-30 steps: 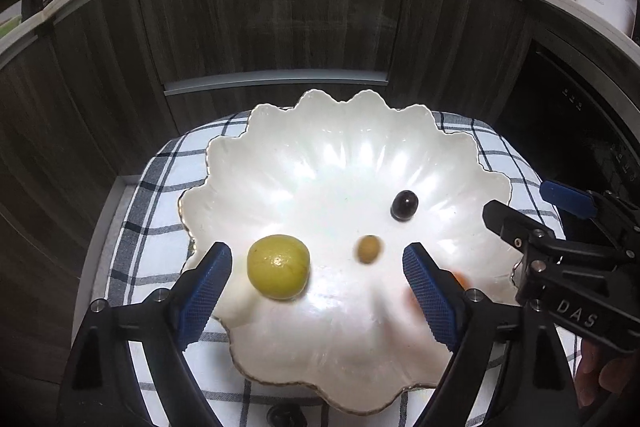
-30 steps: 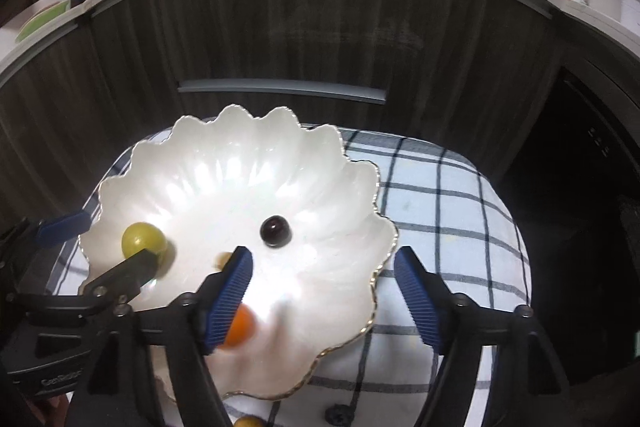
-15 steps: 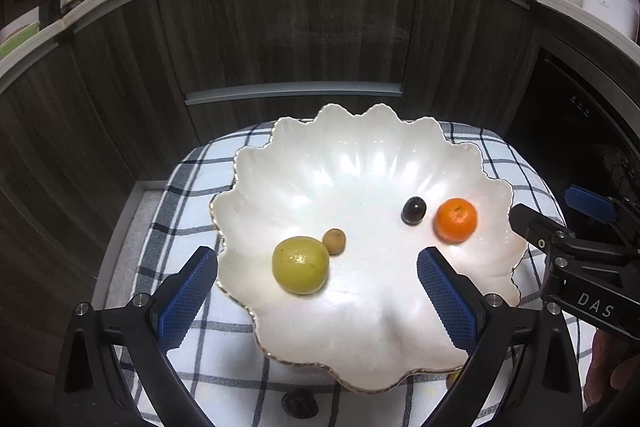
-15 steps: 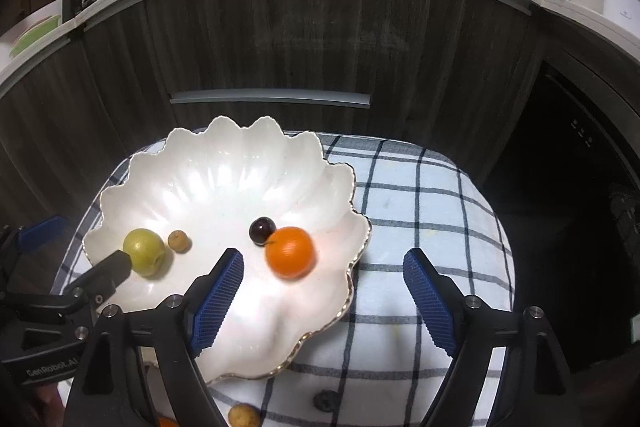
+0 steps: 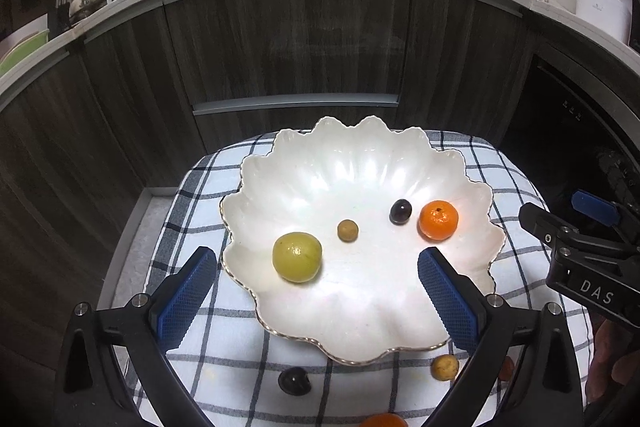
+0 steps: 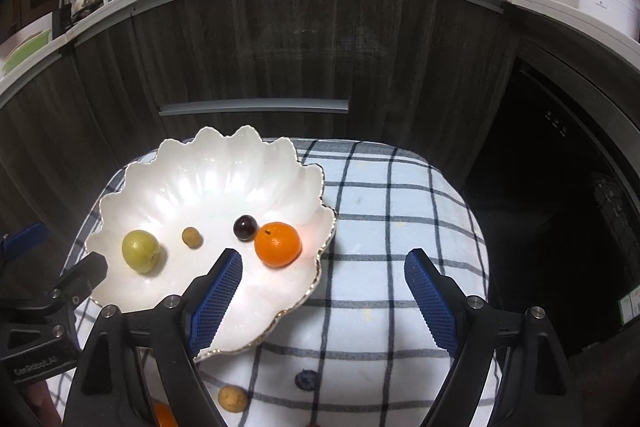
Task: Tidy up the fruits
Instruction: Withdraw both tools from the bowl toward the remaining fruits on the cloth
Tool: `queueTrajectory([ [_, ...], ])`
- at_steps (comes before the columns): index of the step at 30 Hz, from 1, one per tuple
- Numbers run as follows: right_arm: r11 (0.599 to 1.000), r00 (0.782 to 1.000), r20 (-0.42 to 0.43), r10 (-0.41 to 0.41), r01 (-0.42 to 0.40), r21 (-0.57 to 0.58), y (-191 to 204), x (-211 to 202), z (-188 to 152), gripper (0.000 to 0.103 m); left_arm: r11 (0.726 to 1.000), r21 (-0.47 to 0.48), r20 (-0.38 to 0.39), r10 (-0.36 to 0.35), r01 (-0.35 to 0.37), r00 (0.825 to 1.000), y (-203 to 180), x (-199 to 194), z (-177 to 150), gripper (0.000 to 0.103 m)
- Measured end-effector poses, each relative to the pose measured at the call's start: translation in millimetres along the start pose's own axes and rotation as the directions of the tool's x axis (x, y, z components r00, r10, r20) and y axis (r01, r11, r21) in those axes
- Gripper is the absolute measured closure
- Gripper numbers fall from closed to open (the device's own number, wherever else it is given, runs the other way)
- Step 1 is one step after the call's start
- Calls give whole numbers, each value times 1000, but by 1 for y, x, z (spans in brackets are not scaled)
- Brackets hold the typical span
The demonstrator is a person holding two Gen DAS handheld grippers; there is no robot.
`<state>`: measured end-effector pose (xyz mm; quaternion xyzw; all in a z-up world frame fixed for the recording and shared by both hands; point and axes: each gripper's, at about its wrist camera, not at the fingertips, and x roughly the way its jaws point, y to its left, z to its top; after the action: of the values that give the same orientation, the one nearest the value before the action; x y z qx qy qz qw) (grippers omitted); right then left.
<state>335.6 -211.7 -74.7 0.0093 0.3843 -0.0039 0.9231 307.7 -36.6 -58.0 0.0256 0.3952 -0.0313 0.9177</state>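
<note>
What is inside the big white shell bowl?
Four fruits lie in the white bowl: a yellow-green fruit, a small tan fruit, a dark grape and an orange. The left gripper's finger covers part of the bowl's near side.

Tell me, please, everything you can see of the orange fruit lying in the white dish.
The orange fruit is a small round citrus with smooth, glossy, finely dimpled peel and a tiny dark stem scar facing up. It lies inside the white scalloped dish, close to its right rim, and looks whole. The dark cherry-like fruit sits right against its upper left side. Neither tool touches it.
</note>
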Motion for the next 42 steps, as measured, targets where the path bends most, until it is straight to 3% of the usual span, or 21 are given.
queueTrajectory([
  [30,992,996,29,90,-87,-95,-11,-37,-44,19,990,-111,9,90,-88,996,-19,-53,-63,1],
  [42,985,995,30,99,-94,-143,-11,-47,-68,19,994,-67,-17,86,-86,996,-29,-56,-92,1],
])
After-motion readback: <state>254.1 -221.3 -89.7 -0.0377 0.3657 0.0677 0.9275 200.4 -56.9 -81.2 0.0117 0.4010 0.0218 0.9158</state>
